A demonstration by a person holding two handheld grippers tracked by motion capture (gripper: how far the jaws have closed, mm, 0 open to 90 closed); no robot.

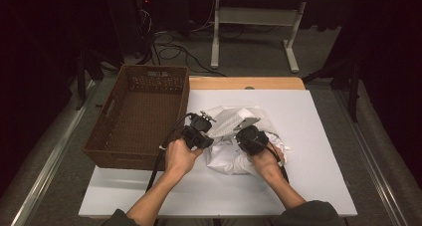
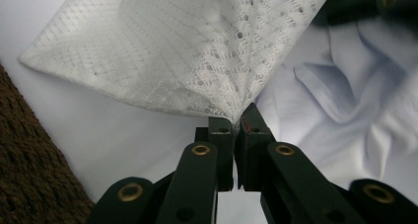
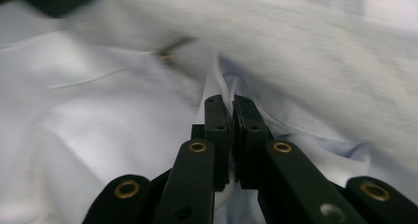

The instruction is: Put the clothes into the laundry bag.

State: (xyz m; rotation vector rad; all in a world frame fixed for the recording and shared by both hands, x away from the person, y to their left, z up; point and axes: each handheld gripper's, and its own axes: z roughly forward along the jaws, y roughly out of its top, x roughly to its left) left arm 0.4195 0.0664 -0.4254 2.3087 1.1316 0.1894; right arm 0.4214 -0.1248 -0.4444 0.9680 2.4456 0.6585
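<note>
Item: white mesh bag (image 2: 162, 51), openwork netting, lifted by one gathered corner above the white worktop (image 1: 318, 136); in the high view it sits near the middle of the worktop, slightly toward the far edge, on top of the garment. Item: pale shirt-like garment (image 1: 229, 159), crumpled in a heap at the worktop's centre, reaching toward the near edge between the two hands; in the left gripper view its folds lie to the right of the netting (image 2: 345, 100). Item: left gripper (image 2: 239, 123), black, jaws pressed together and pinching the corner of the mesh bag, the netting fanning up and out from the tips; in the high view it is held just beside the basket's right wall (image 1: 198, 131). Item: right gripper (image 3: 230, 105), black, jaws pressed together on a ridge of the garment's pale fabric, cloth bunched at the tips; the picture there is blurred; in the high view it is over the garment's right half (image 1: 251, 136). Item: brown woven basket (image 1: 112, 136), rectangular, with handle slots, standing on the worktop's left edge and overhanging it, its far end near the far left corner. Item: strip of bare wood (image 1: 278, 82) along the worktop's far edge.
</note>
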